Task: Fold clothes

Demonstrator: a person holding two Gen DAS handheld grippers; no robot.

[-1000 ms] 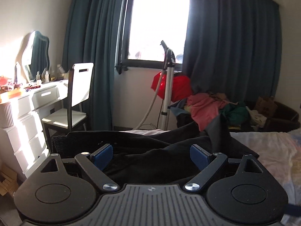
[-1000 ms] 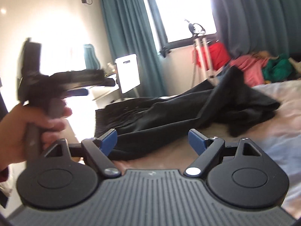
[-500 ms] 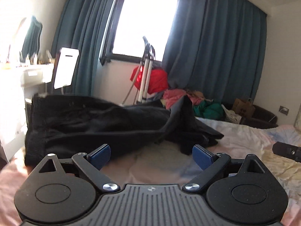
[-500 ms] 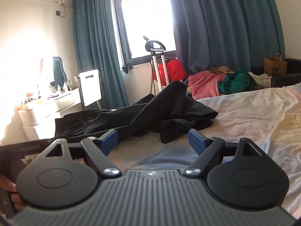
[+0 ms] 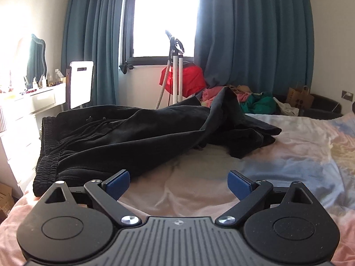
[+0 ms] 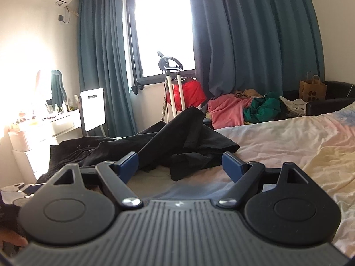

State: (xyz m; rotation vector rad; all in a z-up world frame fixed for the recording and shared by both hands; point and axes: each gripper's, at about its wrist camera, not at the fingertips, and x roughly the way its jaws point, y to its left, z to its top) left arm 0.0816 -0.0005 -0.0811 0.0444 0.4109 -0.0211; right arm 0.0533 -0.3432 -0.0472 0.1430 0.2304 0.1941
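Observation:
A pair of black trousers (image 5: 133, 133) lies crumpled across the bed (image 5: 299, 146), its elastic waistband at the left edge and its legs bunched toward the middle. My left gripper (image 5: 178, 180) hovers low over the sheet just in front of the waistband, open, with nothing between its blue pads. In the right wrist view the same trousers (image 6: 177, 141) lie ahead, and my right gripper (image 6: 180, 164) stands open and empty just short of the bunched leg ends. The left gripper's body and a hand show at the lower left of that view.
A heap of pink, green and white clothes (image 6: 244, 108) sits beyond the bed. A garment steamer with a red item (image 5: 177, 75) stands under the window. A white dresser (image 5: 26, 102) and chair (image 5: 81, 84) are at left; a paper bag (image 6: 312, 88) rests on a dark sofa at right.
My left gripper has come down from above the trousers to just over the sheet in front of the waistband. The right gripper swung right, so the left one slid out of its view.

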